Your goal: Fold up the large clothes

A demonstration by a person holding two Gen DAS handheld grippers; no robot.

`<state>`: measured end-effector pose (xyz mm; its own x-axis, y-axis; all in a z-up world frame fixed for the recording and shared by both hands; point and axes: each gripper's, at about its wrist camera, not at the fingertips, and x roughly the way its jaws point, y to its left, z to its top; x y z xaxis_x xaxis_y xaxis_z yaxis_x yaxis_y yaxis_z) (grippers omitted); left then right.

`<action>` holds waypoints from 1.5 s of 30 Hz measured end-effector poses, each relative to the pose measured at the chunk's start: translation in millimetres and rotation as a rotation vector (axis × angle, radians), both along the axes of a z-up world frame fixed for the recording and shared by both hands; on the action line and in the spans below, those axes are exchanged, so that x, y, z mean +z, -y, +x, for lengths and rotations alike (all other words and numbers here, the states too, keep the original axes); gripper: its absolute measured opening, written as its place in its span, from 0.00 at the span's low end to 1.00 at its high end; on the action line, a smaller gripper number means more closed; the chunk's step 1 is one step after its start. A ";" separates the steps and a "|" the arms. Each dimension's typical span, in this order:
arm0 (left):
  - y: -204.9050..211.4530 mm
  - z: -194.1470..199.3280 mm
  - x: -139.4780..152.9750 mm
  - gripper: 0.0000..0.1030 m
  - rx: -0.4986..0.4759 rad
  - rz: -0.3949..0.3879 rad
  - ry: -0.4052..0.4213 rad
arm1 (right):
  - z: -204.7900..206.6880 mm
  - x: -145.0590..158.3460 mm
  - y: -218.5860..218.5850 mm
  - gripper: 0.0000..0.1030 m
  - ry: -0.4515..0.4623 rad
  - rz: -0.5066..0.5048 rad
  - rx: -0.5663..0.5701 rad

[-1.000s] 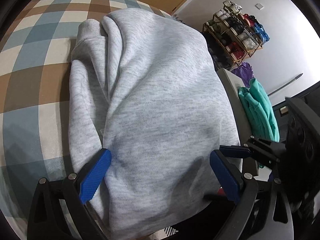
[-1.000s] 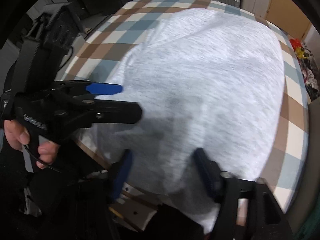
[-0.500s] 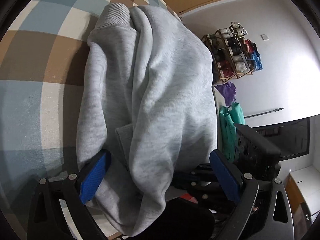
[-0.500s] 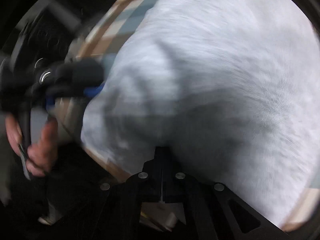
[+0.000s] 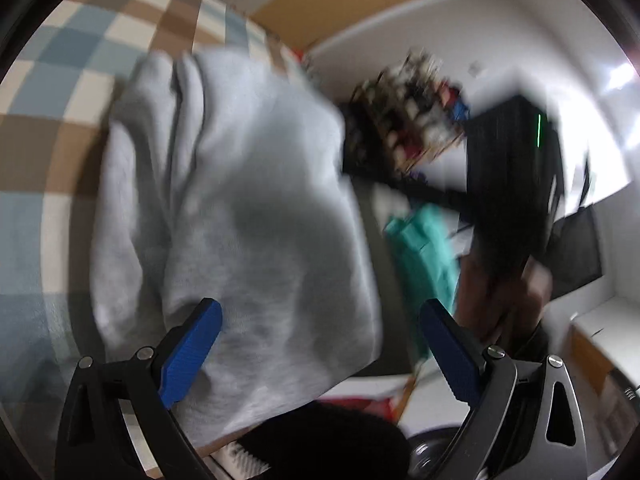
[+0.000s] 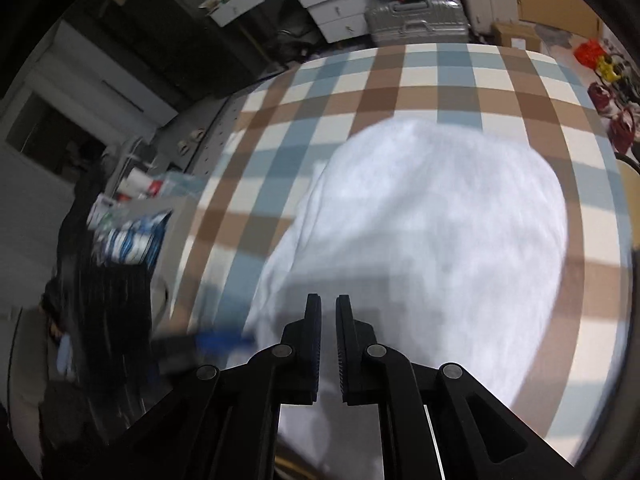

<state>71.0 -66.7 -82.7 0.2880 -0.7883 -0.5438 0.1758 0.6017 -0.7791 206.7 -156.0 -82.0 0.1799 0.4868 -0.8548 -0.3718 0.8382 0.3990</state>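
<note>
Since a second ago, the right gripper (image 6: 328, 340) has been lifted away with jaws nearly together, opening slightly, nothing between them. The grey sweatshirt (image 5: 240, 216) is left folded on the checked tablecloth (image 6: 400, 80), near the edge. The left gripper (image 5: 316, 356) is held wide apart above it, ungripped. No writing is legible.

1. My left gripper (image 5: 320, 340) has its blue-padded jaws spread wide, angled downward.
2. My right gripper (image 6: 328, 336) points steeply down, jaws nearly together with a narrow gap, just opening, nothing visibly pinched between them.
</note>
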 end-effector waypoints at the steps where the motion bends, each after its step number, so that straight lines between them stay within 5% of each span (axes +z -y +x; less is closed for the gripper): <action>1: 9.1 -0.4 -4.7 0.93 -0.010 0.068 0.009 | 12.4 -9.5 -8.4 0.08 -0.020 -0.025 0.007; 6: 10.5 3.8 -14.9 0.93 -0.024 0.117 0.012 | 32.2 -78.3 -31.4 0.00 -0.134 -0.175 0.042; 9: 8.0 5.2 -16.6 0.92 -0.022 0.099 -0.002 | 42.6 -69.3 -40.7 0.00 -0.146 -0.191 0.035; 13: 6.7 7.8 -18.3 0.93 -0.021 0.089 -0.021 | 57.8 -26.0 -43.4 0.03 -0.020 -0.082 0.017; 18: 6.4 9.4 -17.5 0.93 -0.022 0.102 -0.021 | 83.9 -69.3 -64.9 0.00 -0.077 -0.177 -0.028; 22: 6.3 15.7 -17.3 0.93 -0.034 0.086 -0.040 | 81.1 -68.0 -59.3 0.00 -0.092 -0.129 -0.074; 25: 0.3 15.3 -3.9 0.93 -0.087 0.082 -0.026 | 61.7 -37.0 -34.6 0.10 -0.047 -0.056 -0.051; 27: -17.4 17.2 5.6 0.93 -0.040 0.088 0.002 | 35.2 -7.2 -3.3 0.38 0.047 0.003 -0.062; 28: -29.1 18.9 11.2 0.93 -0.022 0.090 0.017 | 24.5 4.2 9.5 0.62 0.087 0.021 -0.073; 29: -37.0 20.8 14.1 0.93 -0.009 0.089 0.026 | 9.2 15.4 25.9 0.72 0.137 0.040 -0.093; 31: -60.7 26.0 22.8 0.93 0.058 0.078 0.061 | -22.4 29.3 64.9 0.78 0.202 0.084 -0.138; 35: -82.4 38.6 26.0 0.94 0.110 0.057 0.098 | -59.4 21.7 126.8 0.82 0.185 0.125 -0.234; 39: -72.9 61.4 -0.2 0.97 0.081 0.039 -0.027 | -75.8 -18.7 171.6 0.82 0.061 0.159 -0.325; 45: -58.2 79.4 -19.2 0.97 0.096 0.009 -0.139 | -80.1 -71.3 190.5 0.82 -0.090 0.341 -0.348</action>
